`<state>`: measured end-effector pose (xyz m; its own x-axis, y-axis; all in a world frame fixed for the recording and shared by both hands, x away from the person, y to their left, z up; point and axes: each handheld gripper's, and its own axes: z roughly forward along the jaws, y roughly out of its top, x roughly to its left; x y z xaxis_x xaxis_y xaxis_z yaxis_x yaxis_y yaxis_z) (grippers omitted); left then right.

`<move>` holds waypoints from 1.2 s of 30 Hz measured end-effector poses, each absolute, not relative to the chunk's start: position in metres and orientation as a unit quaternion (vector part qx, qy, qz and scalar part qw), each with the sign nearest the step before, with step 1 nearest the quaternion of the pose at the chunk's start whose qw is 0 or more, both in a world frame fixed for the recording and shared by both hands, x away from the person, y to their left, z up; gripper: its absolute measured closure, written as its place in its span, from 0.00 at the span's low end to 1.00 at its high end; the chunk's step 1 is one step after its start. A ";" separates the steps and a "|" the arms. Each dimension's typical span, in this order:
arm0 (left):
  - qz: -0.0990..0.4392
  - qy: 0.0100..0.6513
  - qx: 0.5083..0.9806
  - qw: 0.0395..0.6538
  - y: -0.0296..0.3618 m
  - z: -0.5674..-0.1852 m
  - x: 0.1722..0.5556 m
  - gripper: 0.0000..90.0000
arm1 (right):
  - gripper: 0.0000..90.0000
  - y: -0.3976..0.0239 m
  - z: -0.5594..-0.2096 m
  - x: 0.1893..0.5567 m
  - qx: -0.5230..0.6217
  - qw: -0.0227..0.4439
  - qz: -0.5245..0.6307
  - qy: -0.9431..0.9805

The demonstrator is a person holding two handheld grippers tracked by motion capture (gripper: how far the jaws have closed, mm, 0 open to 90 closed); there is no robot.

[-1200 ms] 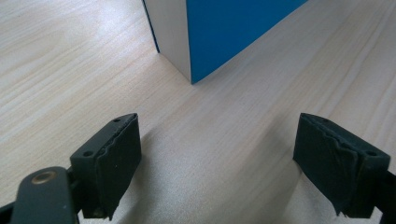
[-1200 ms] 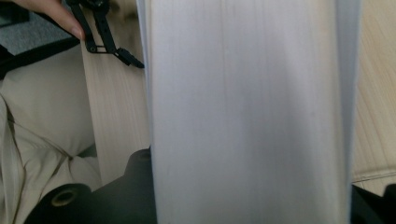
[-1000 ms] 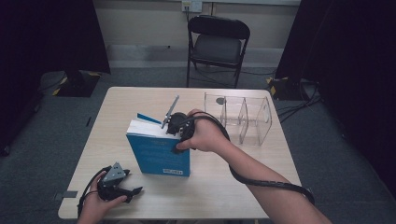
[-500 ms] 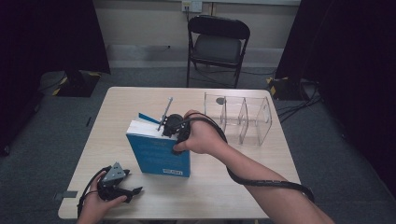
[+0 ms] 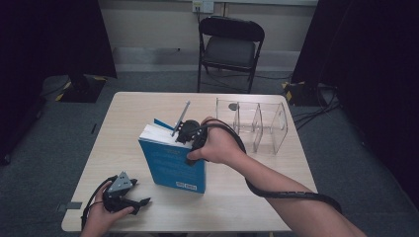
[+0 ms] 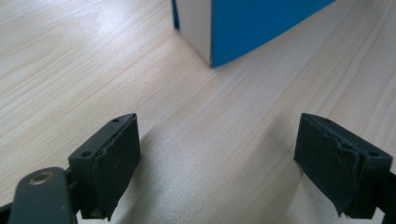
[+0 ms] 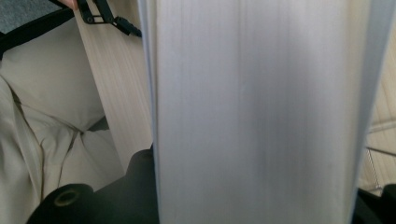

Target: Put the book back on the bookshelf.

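A thick blue book [image 5: 170, 165] stands upright on the table [image 5: 247, 207], its white page edges facing left and up. My right gripper [image 5: 185, 131] comes down on the book's top edge from the right and is shut on it. In the right gripper view the page block [image 7: 257, 112] sits between the jaws of my right gripper [image 7: 257, 200]. My left gripper [image 5: 141, 203] rests low at the table's front left corner, open and holding nothing. In the left gripper view the bare wood lies between its pads [image 6: 116, 154], and the book's lower corner [image 6: 261, 23] stands a little ahead.
A clear plastic organiser [image 5: 257, 126] with several compartments stands at the back right of the table, with a small dark round thing [image 5: 233, 106] in its left compartment. A black folding chair [image 5: 230, 49] stands beyond the table's far edge. Black cables trail from both grippers.
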<state>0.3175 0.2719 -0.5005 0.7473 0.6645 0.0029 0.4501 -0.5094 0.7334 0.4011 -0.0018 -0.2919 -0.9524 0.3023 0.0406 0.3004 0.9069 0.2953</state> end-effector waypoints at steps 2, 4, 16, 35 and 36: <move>0.144 0.325 0.857 0.374 0.272 -0.501 0.318 0.15 | 0.69 -0.006 -0.290 0.400 0.160 0.005 0.149 0.976; 0.144 0.325 0.857 0.373 0.272 -0.501 0.318 0.15 | 0.69 -0.011 -0.288 0.401 0.166 0.003 0.149 0.975; 0.141 0.327 0.858 0.370 0.272 -0.501 0.318 0.13 | 0.69 -0.036 -0.281 0.400 0.187 0.002 0.145 0.972; 0.132 0.327 0.861 0.366 0.270 -0.502 0.320 0.05 | 0.69 -0.075 -0.258 0.397 0.229 0.023 0.137 0.963; 0.132 0.327 0.861 0.366 0.270 -0.502 0.320 0.04 | 0.69 -0.077 -0.258 0.396 0.234 0.024 0.138 0.962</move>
